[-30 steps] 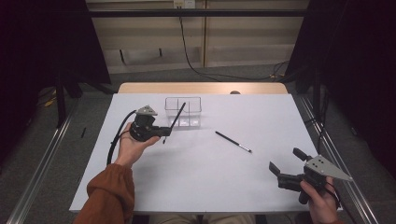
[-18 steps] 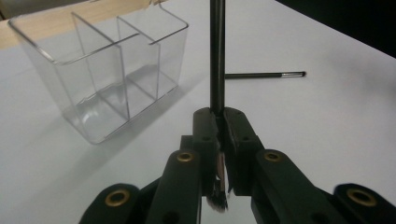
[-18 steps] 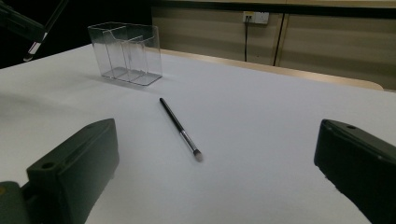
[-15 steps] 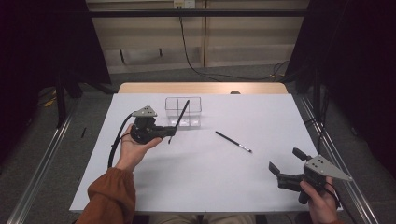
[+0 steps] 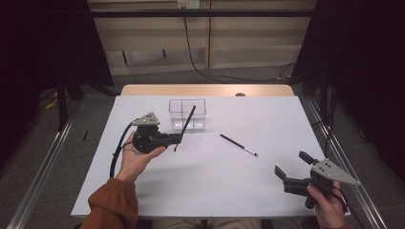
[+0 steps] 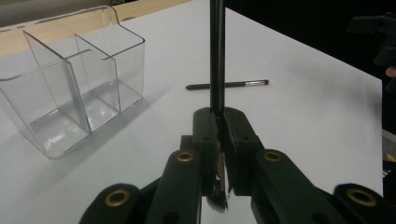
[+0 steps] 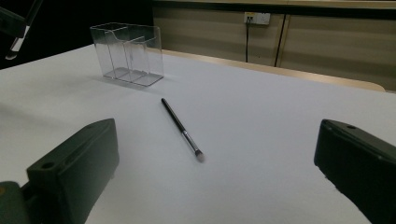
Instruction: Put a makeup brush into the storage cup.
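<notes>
A white table with a pale wooden strip along its far edge stands in a dim room; beyond it runs a beige wall panel with a socket and a dark cable hanging down, and metal rails lie on the grey floor at both sides. Toward the far middle of the table sits a clear plastic organiser divided into compartments, all of them without contents in the left gripper view. The left gripper, held up in the person's left hand at the left of the table, is clamped on a slim black makeup brush: the jaws press its lower handle, the bristle end pokes out beneath them toward the near side, and the long handle rises tilted toward the organiser, its tip in front of the organiser's near wall as seen from above. A second brush lies flat on the table right of centre, well apart from the organiser, bristles pointing near-right. The right gripper rests low at the near right corner, jaws spread wide with nothing between them. Bare table surface lies between the two grippers and along the near edge.
</notes>
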Available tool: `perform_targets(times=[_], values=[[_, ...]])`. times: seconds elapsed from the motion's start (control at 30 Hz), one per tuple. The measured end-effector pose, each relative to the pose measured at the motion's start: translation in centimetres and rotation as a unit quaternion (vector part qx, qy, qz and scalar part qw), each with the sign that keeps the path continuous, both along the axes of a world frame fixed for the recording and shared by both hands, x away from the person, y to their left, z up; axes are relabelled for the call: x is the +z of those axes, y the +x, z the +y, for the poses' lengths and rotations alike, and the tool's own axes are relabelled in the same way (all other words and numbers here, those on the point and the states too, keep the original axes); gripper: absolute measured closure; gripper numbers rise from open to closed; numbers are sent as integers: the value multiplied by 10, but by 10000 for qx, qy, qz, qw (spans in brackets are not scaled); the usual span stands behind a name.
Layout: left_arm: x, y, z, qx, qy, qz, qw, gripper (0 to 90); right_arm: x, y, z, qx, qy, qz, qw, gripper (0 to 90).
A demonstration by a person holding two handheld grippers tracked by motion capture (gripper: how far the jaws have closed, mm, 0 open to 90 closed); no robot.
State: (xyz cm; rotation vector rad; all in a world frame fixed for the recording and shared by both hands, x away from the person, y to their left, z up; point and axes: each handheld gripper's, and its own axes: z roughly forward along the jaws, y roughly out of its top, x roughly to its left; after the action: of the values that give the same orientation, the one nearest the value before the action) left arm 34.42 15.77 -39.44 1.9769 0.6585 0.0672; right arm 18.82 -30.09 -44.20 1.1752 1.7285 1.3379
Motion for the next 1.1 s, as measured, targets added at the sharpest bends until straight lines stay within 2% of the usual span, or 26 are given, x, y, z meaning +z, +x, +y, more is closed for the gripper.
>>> perform_targets(times=[0.13, 0.67, 1.1], values=[[1, -6, -2, -166, -9, 27, 9999, 842, 0, 0, 0, -4, -10, -2, 10000, 0], [4, -20, -13, -391, -117, 90, 9991, 842, 0, 0, 0, 20, -16, -14, 10000, 0], [6, -30, -33, -765, 43, 173, 9969, 842, 0, 0, 0, 31, -30, -3, 10000, 0]])
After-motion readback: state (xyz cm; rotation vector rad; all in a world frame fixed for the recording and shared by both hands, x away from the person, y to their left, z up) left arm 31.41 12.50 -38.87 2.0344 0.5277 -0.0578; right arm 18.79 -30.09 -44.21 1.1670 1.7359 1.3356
